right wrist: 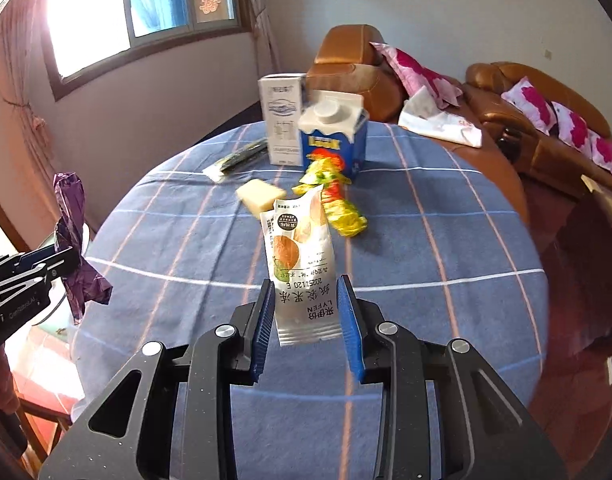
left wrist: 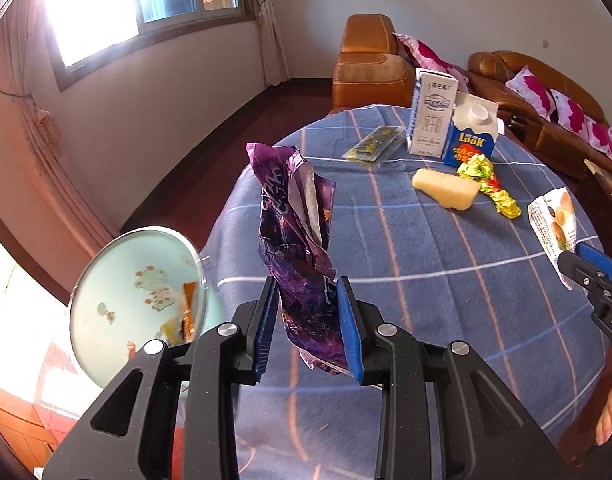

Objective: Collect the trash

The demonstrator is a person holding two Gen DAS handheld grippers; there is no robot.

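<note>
The worry here is the drop. The left gripper [left wrist: 309, 326] pinches a crumpled purple wrapper [left wrist: 296, 240] low on its body, and most of the foil stands tall and loose above the pads; it could flop over, or slide out of the grip before it is over the bin [left wrist: 134, 292]. That pale green bin stands off the left edge of the table [left wrist: 446, 300], so a release made too soon would put the wrapper on the floor or back on the cloth. The bin's mouth is not wide, and a bag this long could catch on the rim and hang there.

The right side looks shakier to me. The right gripper [right wrist: 306, 320] is nearly closed around the bottom end of a white jelly pouch [right wrist: 302, 264], which hangs clear of the cloth between the blue pads. The pouch is flat and slick, and held only by its lower edge, so it may slip or swing out. Whether both pads press it firmly I cannot quite tell, but it does not seem to rest on anything else.

Still on the table: two cartons [right wrist: 306, 128], a yellow sponge [left wrist: 446, 190], a yellow foil wrapper [left wrist: 490, 184] and a dark flat packet [left wrist: 374, 146].
</note>
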